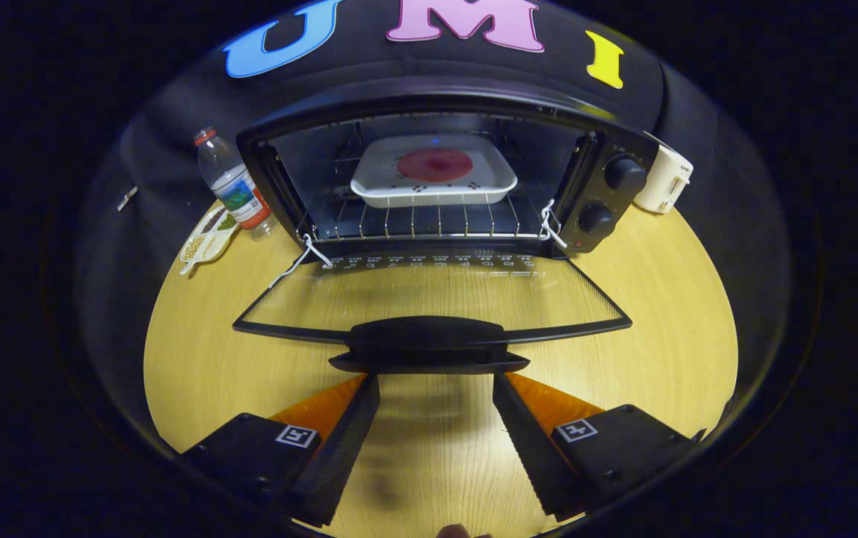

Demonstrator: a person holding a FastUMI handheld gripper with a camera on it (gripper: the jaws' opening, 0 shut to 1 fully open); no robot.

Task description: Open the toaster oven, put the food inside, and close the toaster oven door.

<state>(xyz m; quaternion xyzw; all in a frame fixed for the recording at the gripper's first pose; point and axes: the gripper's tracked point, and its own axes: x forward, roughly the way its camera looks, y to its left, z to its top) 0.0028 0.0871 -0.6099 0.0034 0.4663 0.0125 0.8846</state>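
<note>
The food (435, 164), a red round piece on a white square tray (399, 196), already sits on the wire rack (429, 221) inside the toaster oven (608, 142) at upper centre of the frame, so the step in hand looks like closing. The glass door (429, 295) lies folded flat toward the camera, its dark handle (427, 342) just ahead of the gripper (435, 394), whose fingers stand spread apart and hold nothing. The next move likely calls for getting under or around that handle and swinging the door up until it meets the oven front. The oven stands on a round light-wood table (197, 359); at upper left are a water bottle (231, 183) and a small snack dish (208, 235), at upper right a white appliance (667, 179).
</note>
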